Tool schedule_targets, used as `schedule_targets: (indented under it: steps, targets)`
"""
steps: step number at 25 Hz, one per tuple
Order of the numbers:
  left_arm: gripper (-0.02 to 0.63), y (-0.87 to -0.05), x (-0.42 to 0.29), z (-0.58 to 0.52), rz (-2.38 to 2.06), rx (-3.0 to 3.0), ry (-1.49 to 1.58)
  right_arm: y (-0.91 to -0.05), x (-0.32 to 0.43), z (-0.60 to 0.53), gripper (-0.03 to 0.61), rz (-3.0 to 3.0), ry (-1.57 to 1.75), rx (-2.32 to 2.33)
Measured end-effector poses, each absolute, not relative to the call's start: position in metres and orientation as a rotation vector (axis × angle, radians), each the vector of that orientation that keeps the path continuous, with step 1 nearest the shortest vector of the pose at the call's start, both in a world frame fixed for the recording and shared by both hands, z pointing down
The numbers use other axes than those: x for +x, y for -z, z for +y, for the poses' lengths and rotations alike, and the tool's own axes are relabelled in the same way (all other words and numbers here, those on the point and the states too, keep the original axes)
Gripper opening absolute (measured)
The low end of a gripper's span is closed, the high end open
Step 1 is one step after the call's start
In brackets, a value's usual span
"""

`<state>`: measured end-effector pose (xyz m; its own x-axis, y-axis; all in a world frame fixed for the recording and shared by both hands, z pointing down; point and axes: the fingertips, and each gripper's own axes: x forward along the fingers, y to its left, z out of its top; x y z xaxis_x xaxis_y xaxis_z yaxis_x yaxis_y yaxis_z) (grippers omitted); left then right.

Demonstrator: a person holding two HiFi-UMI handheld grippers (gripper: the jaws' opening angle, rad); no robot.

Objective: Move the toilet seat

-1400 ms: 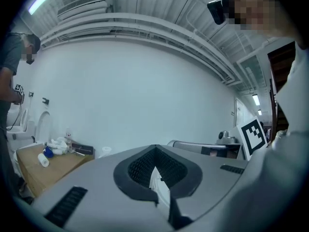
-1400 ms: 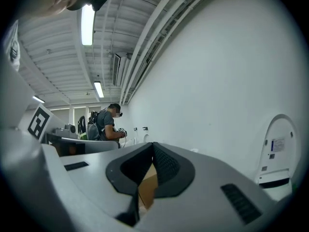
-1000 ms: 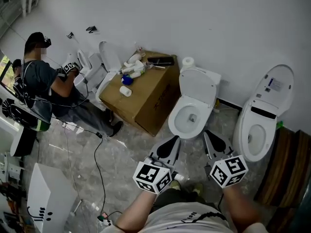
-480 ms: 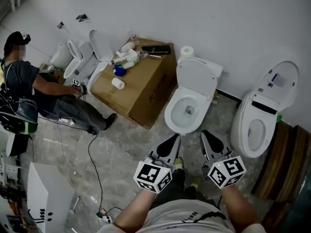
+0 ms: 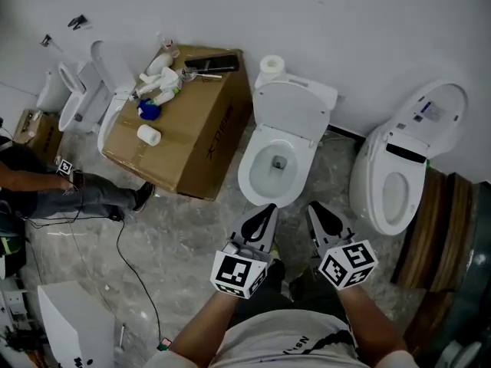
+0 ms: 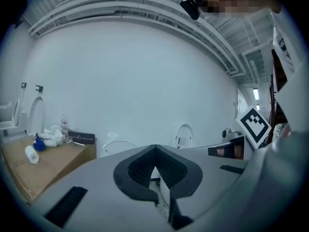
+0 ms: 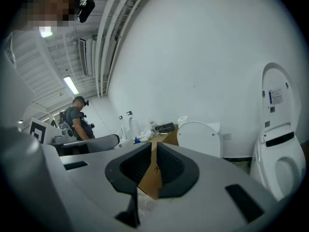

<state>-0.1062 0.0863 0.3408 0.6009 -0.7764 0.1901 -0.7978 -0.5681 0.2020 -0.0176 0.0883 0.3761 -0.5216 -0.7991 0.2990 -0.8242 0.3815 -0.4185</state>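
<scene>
White toilet (image 5: 275, 167), head view: it stands against the wall between a cardboard box (image 5: 192, 140) and a second toilet (image 5: 395, 182). I look down on it from just in front.
Toilet seat (image 5: 290, 115), head view: the hinged flap stands raised and leans on the tank, so it holds itself up. Whether a separate ring lies on the rim I cannot tell.
Left claw (image 5: 265, 213), head view: it is near the bowl's front edge and aimed at it, apart from the porcelain.
Right claw (image 5: 316, 213), head view: it is just beside the left one and aimed the same way. I judge the pair is held side by side so either can reach the seat.
Paper roll (image 5: 270, 64), head view: it sits on the tank behind the seat, where I judge a lowered seat would not touch it.
Left gripper view, claw: the pads are pressed together at the tips with nothing between them. The toilet and box show low beyond.
Right gripper view, claw: the pads are together save a thin slit and pinch nothing. The box's brown shows through the slit, and the raised seat is just right of it.
Judgement: nothing is gripped yet, so closed claws suit an approach. One must spread, or push, to move the seat.
</scene>
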Motion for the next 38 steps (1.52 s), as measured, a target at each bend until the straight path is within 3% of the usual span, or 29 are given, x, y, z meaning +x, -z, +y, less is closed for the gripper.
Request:
schedule_targets:
  steps: [3, 6, 23, 38]
  targets:
    - [0.003, -0.368, -0.106, 0.065, -1.261, 2.574, -0.156, -0.418, -0.019, 0.076, 0.023, -2.509, -0.906, 1.536]
    - [0.003, -0.404, -0.103, 0.049, -1.231, 2.556, -0.186, -0.468, -0.024, 0.068, 0.074, -2.451, -1.023, 1.522]
    - [0.003, -0.666, -0.066, -0.006, -1.115, 2.379, -0.422, -0.81, 0.013, 0.023, 0.094, -2.046, -1.457, 1.575]
    - [0.003, -0.777, -0.049, -0.014, -1.1, 2.296, -0.492, -0.98, 0.004, 0.026, 0.118, -1.817, -1.87, 1.502]
